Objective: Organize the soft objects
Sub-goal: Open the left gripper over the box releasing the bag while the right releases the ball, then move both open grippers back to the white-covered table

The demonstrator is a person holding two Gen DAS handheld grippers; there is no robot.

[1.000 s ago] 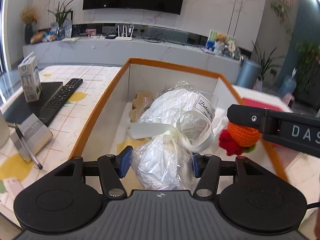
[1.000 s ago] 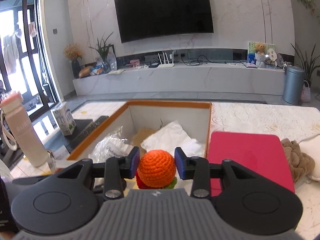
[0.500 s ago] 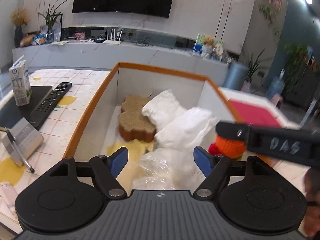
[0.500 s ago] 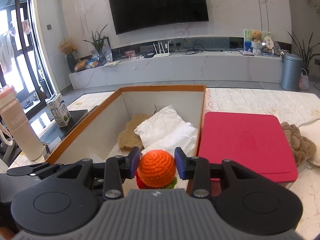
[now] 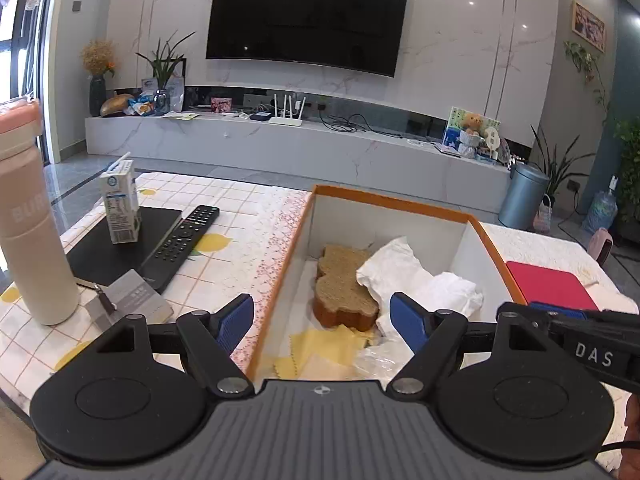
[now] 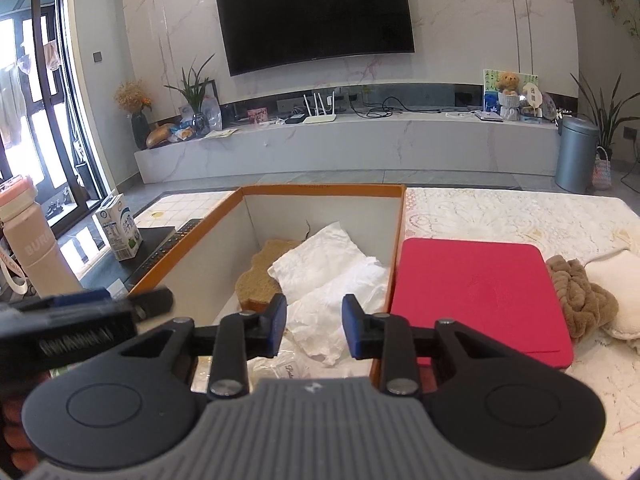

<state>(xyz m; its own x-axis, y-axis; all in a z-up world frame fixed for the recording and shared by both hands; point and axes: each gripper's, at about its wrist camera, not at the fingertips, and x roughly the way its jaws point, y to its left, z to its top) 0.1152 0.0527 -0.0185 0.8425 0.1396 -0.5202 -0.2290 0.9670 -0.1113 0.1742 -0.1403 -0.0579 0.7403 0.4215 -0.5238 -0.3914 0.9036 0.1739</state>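
Observation:
An orange-rimmed white box (image 5: 400, 202) (image 6: 320, 189) holds a brown bear-shaped sponge (image 5: 344, 284) (image 6: 260, 272), crumpled white cloths (image 5: 404, 276) (image 6: 320, 260), a yellow cloth (image 5: 320, 344) and a clear plastic bag (image 5: 376, 358) (image 6: 288, 368). My left gripper (image 5: 322, 322) is open and empty above the box's near end. My right gripper (image 6: 314, 330) is open and empty above the box's right side. The orange crochet ball is not in view. A brown knitted piece (image 6: 576, 300) and a white pillow (image 6: 616, 276) lie right of a red lid (image 6: 472, 292).
On the left of the table are a milk carton (image 5: 120, 204), a remote (image 5: 180, 244) on a black mat, a pink bottle (image 5: 28, 220) and a small grey card holder (image 5: 128, 300). The right gripper shows in the left wrist view (image 5: 568, 340).
The left gripper let the plastic bag go into the box, opened and pulled back upward. The right gripper opened and no longer holds the orange crochet ball.

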